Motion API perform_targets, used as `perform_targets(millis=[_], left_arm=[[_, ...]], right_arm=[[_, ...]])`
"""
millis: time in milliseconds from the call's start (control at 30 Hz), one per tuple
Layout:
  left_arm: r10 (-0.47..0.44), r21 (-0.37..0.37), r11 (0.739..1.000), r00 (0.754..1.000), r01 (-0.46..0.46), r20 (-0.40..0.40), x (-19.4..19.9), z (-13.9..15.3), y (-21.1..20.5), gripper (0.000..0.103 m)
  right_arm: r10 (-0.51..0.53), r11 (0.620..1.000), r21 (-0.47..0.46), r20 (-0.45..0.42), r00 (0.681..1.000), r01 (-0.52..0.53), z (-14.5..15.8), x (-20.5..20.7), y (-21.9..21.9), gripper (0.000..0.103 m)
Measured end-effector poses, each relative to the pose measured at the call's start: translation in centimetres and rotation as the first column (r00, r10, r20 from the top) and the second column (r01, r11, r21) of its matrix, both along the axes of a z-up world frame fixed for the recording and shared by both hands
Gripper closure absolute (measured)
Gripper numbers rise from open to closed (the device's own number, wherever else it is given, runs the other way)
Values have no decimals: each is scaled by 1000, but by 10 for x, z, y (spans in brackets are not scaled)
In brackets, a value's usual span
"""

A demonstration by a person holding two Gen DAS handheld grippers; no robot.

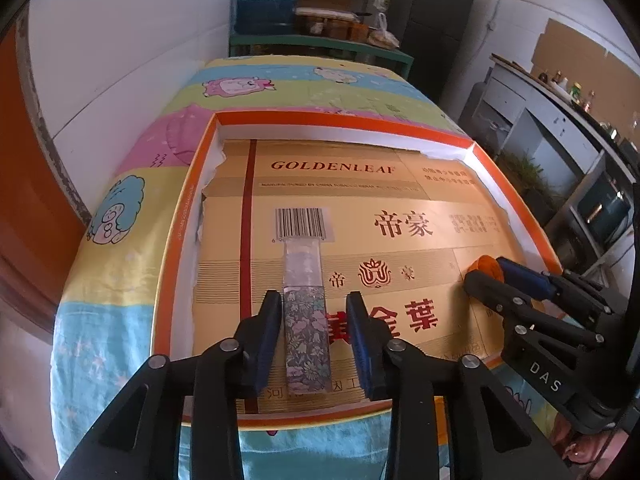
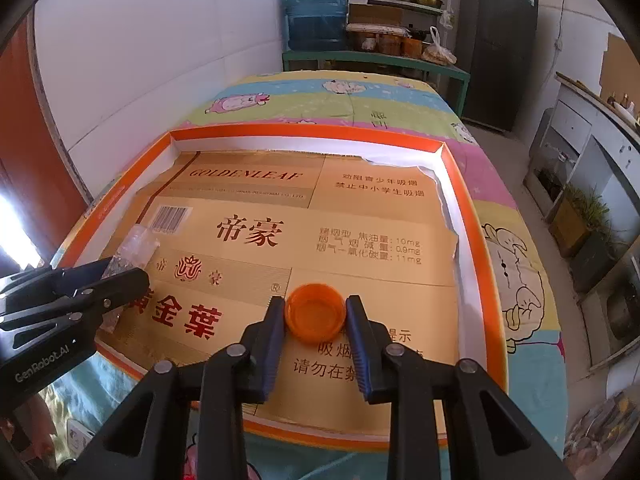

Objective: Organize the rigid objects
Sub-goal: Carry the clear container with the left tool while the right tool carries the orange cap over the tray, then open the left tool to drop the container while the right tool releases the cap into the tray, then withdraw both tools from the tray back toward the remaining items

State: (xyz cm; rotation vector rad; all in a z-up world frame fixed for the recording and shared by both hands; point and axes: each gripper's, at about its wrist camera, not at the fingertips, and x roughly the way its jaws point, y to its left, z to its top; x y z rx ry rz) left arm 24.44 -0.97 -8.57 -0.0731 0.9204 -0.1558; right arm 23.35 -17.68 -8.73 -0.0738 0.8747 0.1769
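A slim box [image 1: 306, 340] with a floral lower half and a clear upper end lies flat on the gold cardboard liner [image 1: 400, 200] of an orange-rimmed tray [image 1: 176, 240]. My left gripper [image 1: 314, 298] straddles it, open, with a gap at each pad. From the right wrist view the left gripper [image 2: 124, 270] stands over the same box [image 2: 136, 244] at the left. My right gripper [image 2: 316, 302] is shut on an orange bottle cap [image 2: 316, 314], open side up, both pads against its rim, low over the liner [image 2: 360, 240]. The left wrist view shows this gripper [image 1: 486, 268] and cap [image 1: 484, 262] at the tray's right.
The tray [image 2: 476, 240] rests on a table covered by a pastel cartoon cloth [image 2: 520, 280]. Behind stand a blue water jug [image 2: 316, 12], a green shelf of pots [image 2: 400, 40] and a dark fridge [image 2: 496, 48]. A white wall lies left, a counter [image 1: 560, 128] right.
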Motion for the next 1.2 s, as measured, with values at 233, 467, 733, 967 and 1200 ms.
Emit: perform_targets(millis=[233, 467, 733, 967, 1200], left_arm=[[-9, -14, 1000, 1000, 9, 10, -6, 2, 0, 68], [-44, -80, 995, 994, 52, 100, -27, 26, 5, 61], [-66, -62, 995, 989, 75, 133, -61, 49, 4, 62], [-48, -46, 997, 989, 55, 141, -100, 62, 6, 61], [-44, -48, 997, 983, 53, 177, -133, 75, 14, 61]], right_arm=[[-7, 1000, -3, 22, 1000, 7, 3, -7, -2, 54], [-30, 999, 24, 34, 999, 29, 11, -20, -11, 53], [-18, 997, 77, 65, 998, 13, 27, -55, -12, 53], [-15, 996, 89, 91, 996, 7, 37, -88, -7, 53], [-30, 993, 119, 86, 996, 20, 45, -116, -6, 53]])
